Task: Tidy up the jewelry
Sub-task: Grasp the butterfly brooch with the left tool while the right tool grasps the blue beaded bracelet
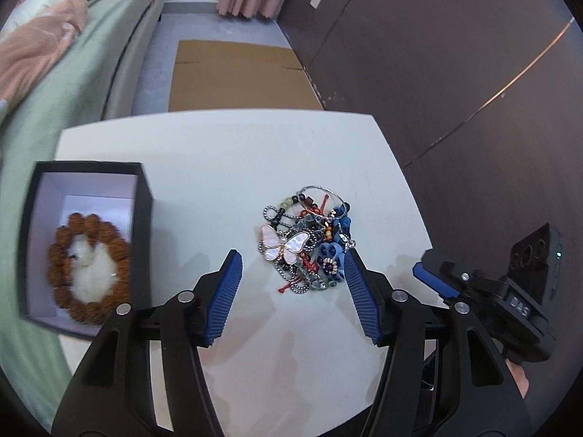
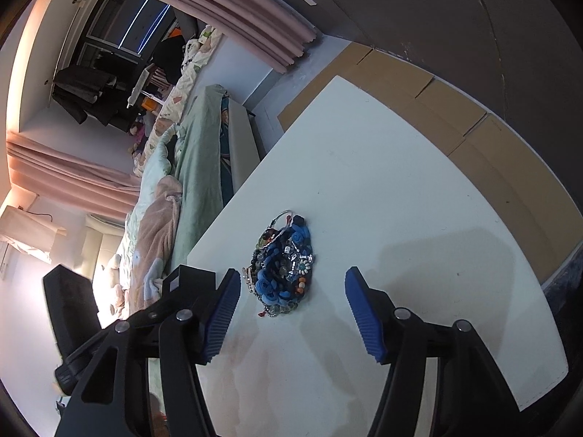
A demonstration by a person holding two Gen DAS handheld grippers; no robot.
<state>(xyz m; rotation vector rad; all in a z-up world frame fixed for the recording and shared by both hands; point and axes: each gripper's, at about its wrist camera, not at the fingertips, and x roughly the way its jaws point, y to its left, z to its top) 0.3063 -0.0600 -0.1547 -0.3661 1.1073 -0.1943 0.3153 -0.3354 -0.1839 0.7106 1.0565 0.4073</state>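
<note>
- A tangled heap of jewelry (image 1: 309,245) lies on the white square table (image 1: 218,167), toward the table's right side in the left wrist view: silver bead chains, red cord, blue fabric flowers, small green and brown beads, and a thin silver hoop at the heap's far edge.
- On the heap's near-left side sits a pink-white butterfly pendant with a gold rim (image 1: 284,243), the clearest single piece.
- Left of the heap, at the table's edge, stands an open black box with a white lining (image 1: 144,196); inside it lies a brown wooden bead bracelet (image 1: 89,269) ringed around something white and blurred.
- The left gripper (image 1: 291,266) is spread wide and empty, its blue ribbed fingers (image 1: 227,291) flanking the heap's near side.
- The right gripper (image 2: 292,284) is likewise wide open, holding nothing, just short of the heap (image 2: 284,266).
- Individual strands within the heap cannot be separated by eye, and the box's near corner is hidden behind the left gripper's arm.
</note>
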